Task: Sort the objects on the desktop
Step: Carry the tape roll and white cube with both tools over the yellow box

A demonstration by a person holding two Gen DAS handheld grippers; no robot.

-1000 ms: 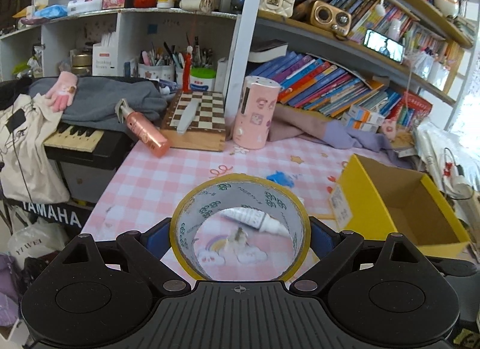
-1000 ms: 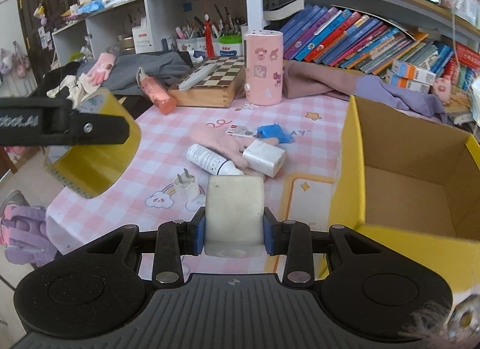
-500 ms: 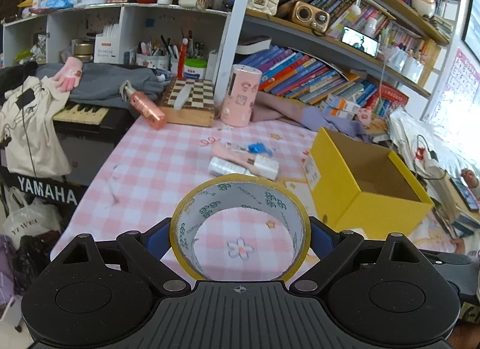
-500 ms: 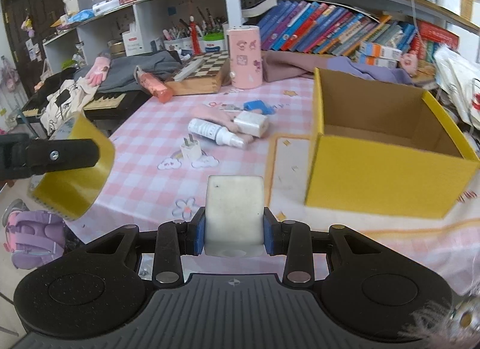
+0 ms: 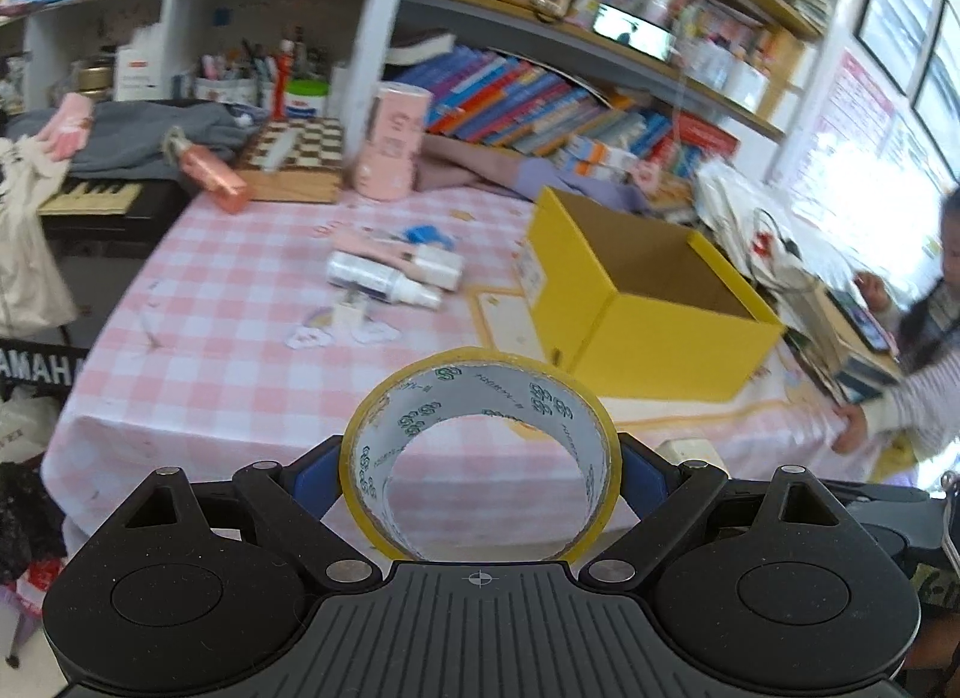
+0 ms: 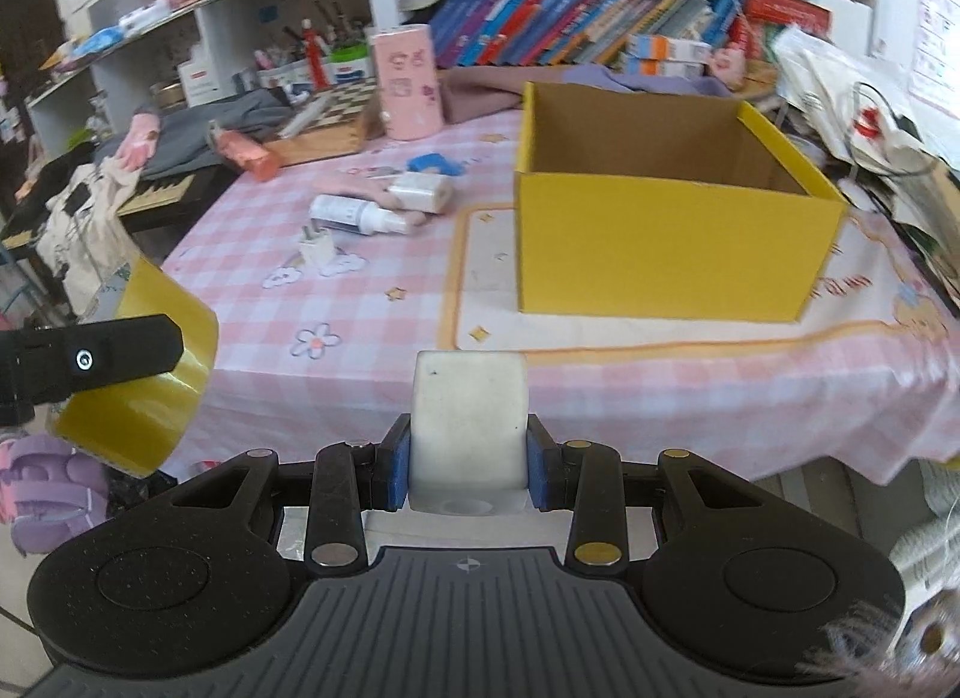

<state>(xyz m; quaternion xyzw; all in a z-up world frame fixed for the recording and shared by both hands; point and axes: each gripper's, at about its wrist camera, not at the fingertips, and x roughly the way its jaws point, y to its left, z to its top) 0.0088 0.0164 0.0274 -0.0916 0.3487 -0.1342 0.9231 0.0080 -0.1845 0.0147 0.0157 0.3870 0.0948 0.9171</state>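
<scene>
My left gripper (image 5: 480, 470) is shut on a yellow tape roll (image 5: 558, 398), held in the air off the table's front edge; the roll also shows in the right wrist view (image 6: 138, 398). My right gripper (image 6: 469, 458) is shut on a white block (image 6: 471, 416), also off the front edge. An open, empty yellow box (image 6: 660, 242) stands on the pink checked tablecloth (image 6: 360, 302), to the right. On the cloth lie a white spray bottle (image 6: 354, 213), a white plug (image 6: 317, 245), a white charger (image 6: 420, 192), a blue item (image 6: 433, 164) and a pink glove (image 6: 354, 186).
A pink cylinder (image 6: 408, 80), a chessboard box (image 6: 327, 122) and a pink bottle (image 6: 246, 155) stand at the table's back. Bookshelves (image 6: 600, 20) rise behind. A keyboard piano (image 5: 90, 197) is at the left. A person (image 5: 912, 350) leans at the table's right edge.
Both grippers have drawn back from the table and risen, still holding the tape roll and the white block. The box and loose items now look farther away.
</scene>
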